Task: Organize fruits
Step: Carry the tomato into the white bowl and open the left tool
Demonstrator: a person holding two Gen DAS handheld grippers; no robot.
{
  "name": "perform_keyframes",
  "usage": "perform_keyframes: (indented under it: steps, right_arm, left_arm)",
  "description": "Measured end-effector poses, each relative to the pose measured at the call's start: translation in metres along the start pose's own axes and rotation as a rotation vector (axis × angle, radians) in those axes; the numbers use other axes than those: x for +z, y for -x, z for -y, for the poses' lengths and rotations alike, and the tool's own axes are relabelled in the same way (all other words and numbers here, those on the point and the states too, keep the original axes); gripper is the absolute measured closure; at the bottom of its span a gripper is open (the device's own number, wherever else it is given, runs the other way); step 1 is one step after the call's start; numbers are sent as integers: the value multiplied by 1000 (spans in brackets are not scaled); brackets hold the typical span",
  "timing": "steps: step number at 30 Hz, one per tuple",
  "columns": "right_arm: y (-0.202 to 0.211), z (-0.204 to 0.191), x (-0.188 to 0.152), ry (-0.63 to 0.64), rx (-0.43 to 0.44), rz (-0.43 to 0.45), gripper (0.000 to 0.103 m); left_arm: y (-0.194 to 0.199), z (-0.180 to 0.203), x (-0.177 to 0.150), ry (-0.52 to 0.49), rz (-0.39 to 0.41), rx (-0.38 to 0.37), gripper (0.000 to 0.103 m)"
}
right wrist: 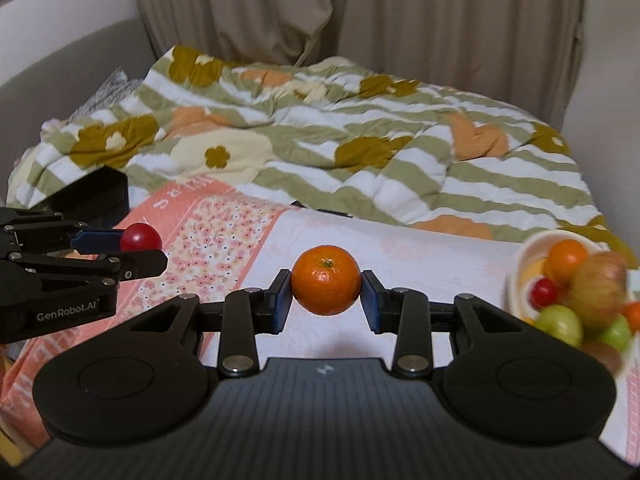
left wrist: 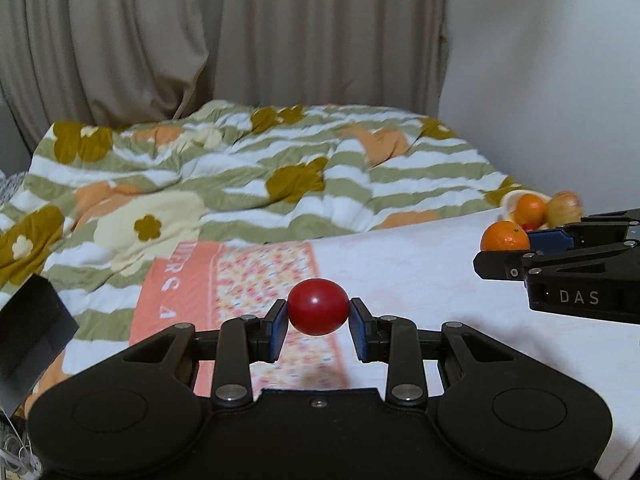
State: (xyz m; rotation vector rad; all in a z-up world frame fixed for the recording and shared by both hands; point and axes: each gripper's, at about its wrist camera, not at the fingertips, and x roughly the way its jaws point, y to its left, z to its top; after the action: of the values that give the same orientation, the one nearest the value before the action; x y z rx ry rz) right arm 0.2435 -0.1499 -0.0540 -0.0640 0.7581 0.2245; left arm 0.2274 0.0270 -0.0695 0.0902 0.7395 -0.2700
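My left gripper [left wrist: 318, 314] is shut on a small red round fruit [left wrist: 318, 306] and holds it above the bed's white and pink cloth. It also shows at the left of the right wrist view [right wrist: 141, 237]. My right gripper [right wrist: 326, 281] is shut on an orange mandarin [right wrist: 326, 279], held above the white cloth; it shows at the right of the left wrist view [left wrist: 505, 237]. A cream bowl [right wrist: 520, 272] at the right holds several fruits: an orange [right wrist: 566, 258], an apple [right wrist: 598, 288], green fruits [right wrist: 560, 324] and a red one [right wrist: 543, 292].
A crumpled green, white and orange floral quilt [left wrist: 240, 160] covers the far half of the bed. A pink patterned towel [left wrist: 248, 276] lies left of the white cloth [left wrist: 420, 272]. A black box [left wrist: 28, 332] sits at the left edge. Beige curtains [left wrist: 160, 32] hang behind.
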Motion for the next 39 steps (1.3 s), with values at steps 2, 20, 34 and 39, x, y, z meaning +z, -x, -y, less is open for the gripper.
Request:
perform_keyframes:
  steps: [2, 20, 34, 39]
  right_arm:
    - [19, 11, -4, -18, -7, 11, 51]
    - [121, 173, -49, -28, -13, 32, 51]
    - [88, 268, -53, -76, -38, -9, 51]
    - [67, 281, -53, -99, -58, -40, 51]
  left_arm:
    - [10, 14, 2, -1, 13, -6, 67]
    - [36, 184, 21, 62, 101, 22, 67]
    - [-39, 249, 57, -5, 46, -12, 67]
    - [-77, 252, 68, -38, 12, -33, 67]
